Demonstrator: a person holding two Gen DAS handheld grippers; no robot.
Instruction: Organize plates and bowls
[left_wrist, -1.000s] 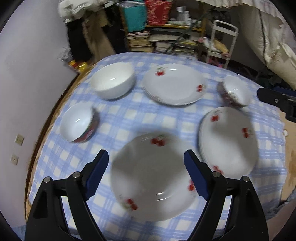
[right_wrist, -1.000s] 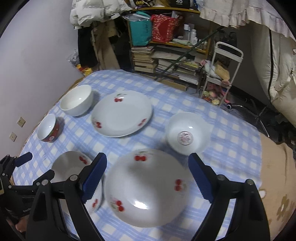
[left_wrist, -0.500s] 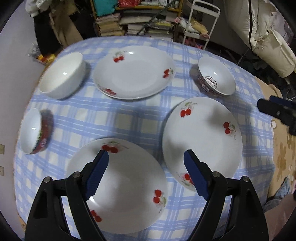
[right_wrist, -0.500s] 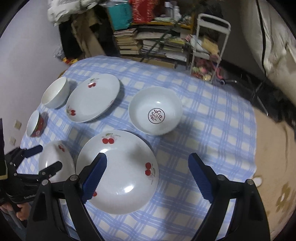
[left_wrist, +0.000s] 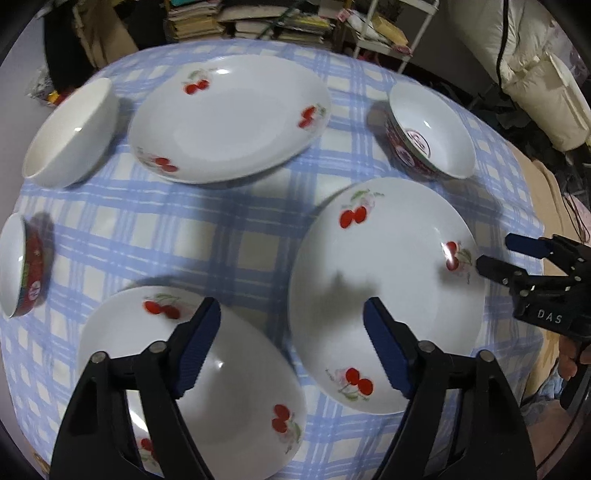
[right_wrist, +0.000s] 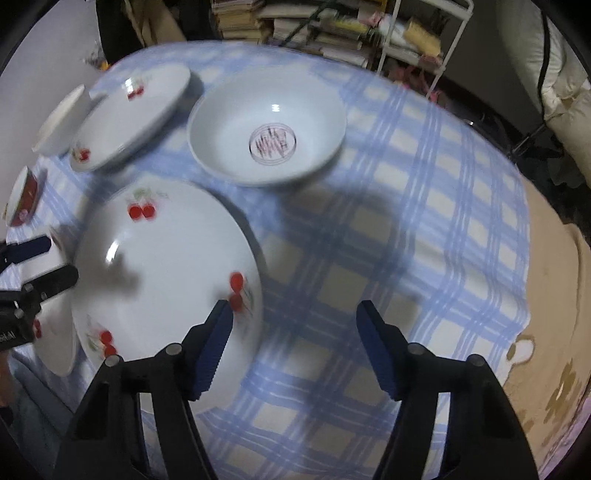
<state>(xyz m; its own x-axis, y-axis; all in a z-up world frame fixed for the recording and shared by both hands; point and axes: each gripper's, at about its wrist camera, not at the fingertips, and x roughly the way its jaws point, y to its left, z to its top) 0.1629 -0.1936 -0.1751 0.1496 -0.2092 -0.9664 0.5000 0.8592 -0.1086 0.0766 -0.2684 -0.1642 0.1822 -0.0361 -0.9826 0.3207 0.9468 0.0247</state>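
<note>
left wrist view, glossy round cherry plates (left_wrist: 384, 280), checked tablecloth (left_wrist: 155, 229)

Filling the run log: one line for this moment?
left tool: closing, empty, over near plate | right tool: closing, empty, at middle plate rim

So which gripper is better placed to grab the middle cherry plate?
Probably the right gripper. Its closing jaws already straddle the near-right rim of the middle cherry plate, nothing pinched yet. The left gripper sits over the gap beside another cherry plate.
</note>
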